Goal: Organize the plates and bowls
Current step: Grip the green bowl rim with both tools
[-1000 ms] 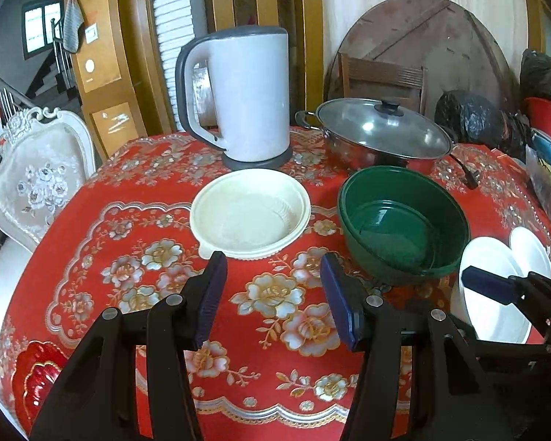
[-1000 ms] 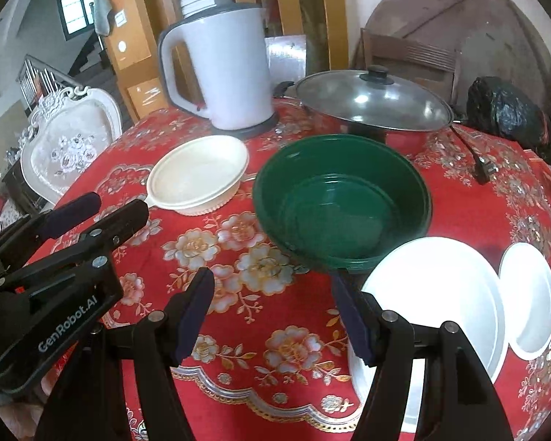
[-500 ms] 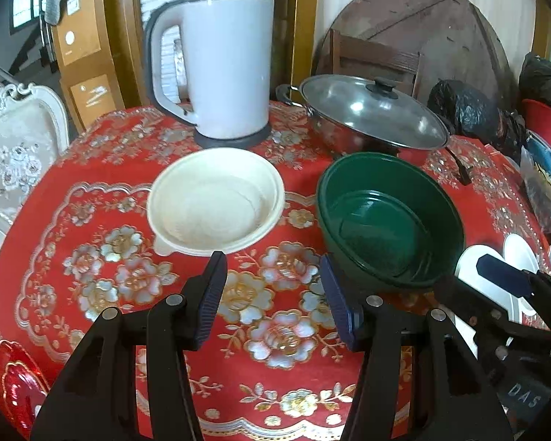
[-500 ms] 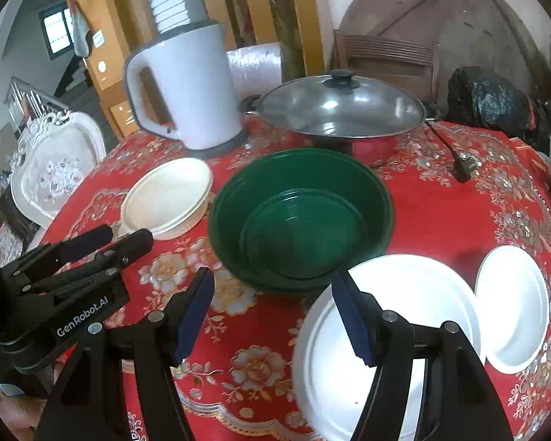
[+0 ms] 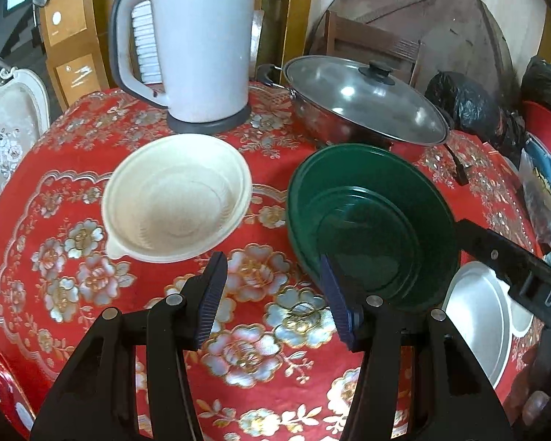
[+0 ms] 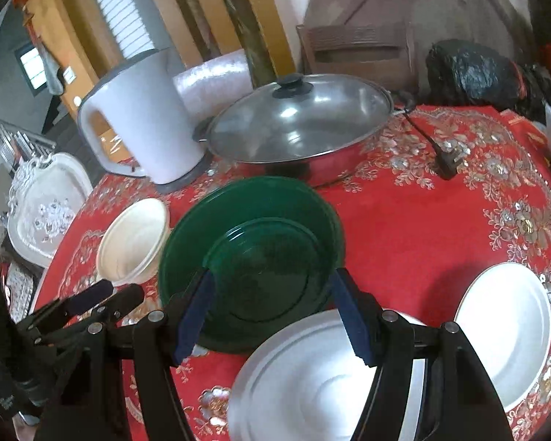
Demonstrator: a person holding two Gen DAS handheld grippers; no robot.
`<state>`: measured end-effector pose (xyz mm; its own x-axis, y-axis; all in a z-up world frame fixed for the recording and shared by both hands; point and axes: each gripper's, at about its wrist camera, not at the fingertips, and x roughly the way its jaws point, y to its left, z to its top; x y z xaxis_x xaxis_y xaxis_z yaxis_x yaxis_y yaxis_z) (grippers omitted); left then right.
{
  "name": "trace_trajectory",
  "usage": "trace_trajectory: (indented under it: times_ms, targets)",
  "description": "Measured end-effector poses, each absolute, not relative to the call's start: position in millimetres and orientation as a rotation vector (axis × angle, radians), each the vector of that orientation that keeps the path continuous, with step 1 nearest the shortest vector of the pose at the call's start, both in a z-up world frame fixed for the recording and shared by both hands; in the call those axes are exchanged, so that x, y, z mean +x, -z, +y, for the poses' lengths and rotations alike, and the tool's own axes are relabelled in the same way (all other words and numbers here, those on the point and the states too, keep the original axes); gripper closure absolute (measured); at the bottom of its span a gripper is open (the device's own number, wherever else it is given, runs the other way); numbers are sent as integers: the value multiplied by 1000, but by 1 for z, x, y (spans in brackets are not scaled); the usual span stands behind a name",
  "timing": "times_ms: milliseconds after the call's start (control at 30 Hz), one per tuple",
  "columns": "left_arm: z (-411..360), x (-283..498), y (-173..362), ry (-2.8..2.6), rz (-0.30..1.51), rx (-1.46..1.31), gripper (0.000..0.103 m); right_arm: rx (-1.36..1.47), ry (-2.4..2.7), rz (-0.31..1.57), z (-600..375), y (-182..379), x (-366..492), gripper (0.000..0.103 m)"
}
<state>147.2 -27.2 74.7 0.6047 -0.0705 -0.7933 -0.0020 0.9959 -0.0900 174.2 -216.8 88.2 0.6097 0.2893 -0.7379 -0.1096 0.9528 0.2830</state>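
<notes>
Two grippers tilt down over the table, both with jaws parted and nothing between the pads. The left gripper [image 5: 273, 296] hangs above the red flowered tablecloth [image 5: 73, 169], its right finger [image 5: 336, 303] overlapping the near rim of the green bowl [image 5: 371, 224] in its own view (whether it touches the rim I cannot tell). The cream bowl [image 5: 176, 198] sits just ahead and to the left of that gripper, apart from the green bowl. The right gripper [image 6: 275, 312] is released too, framing the near half of the green bowl [image 6: 251, 257], with the large white plate [image 6: 305, 382] under its right finger [image 6: 352, 316] and close against the bowl's near edge. A smaller white plate [image 6: 507, 334] lies further right, apart from the large one. The left gripper [image 6: 103, 294] shows at the lower left of the right wrist view, near the cream bowl [image 6: 134, 242]. Behind the bowls stand a white kettle [image 5: 198, 40] and a steel pan with a glass lid [image 5: 363, 99], its black plug [image 6: 448, 161] lying on the cloth. Beyond the table are a carved white chair [image 5: 7, 132], wooden panels, a round board leaning on the wall and black bags [image 6: 477, 70].
</notes>
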Motion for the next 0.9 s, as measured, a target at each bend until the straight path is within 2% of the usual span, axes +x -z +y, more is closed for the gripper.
trace_trajectory:
  times_ms: [300, 700, 800, 833, 900]
  targets:
    - [-46, 166, -61, 51, 969, -87, 50, 351, -253, 953, -235, -63, 199, 36]
    - [-62, 182, -41, 72, 1006, -65, 50, 362, -254, 995, -242, -45, 215, 37]
    - [-62, 187, -36, 83, 1025, -79, 56, 369, -265, 1019, -246, -40, 220, 38]
    - [-63, 187, -34, 87, 1032, -78, 63, 359, -267, 1024, -243, -39, 221, 50]
    - [-62, 187, -32, 68, 1023, -66, 65, 340, -276, 1034, -239, -37, 224, 71]
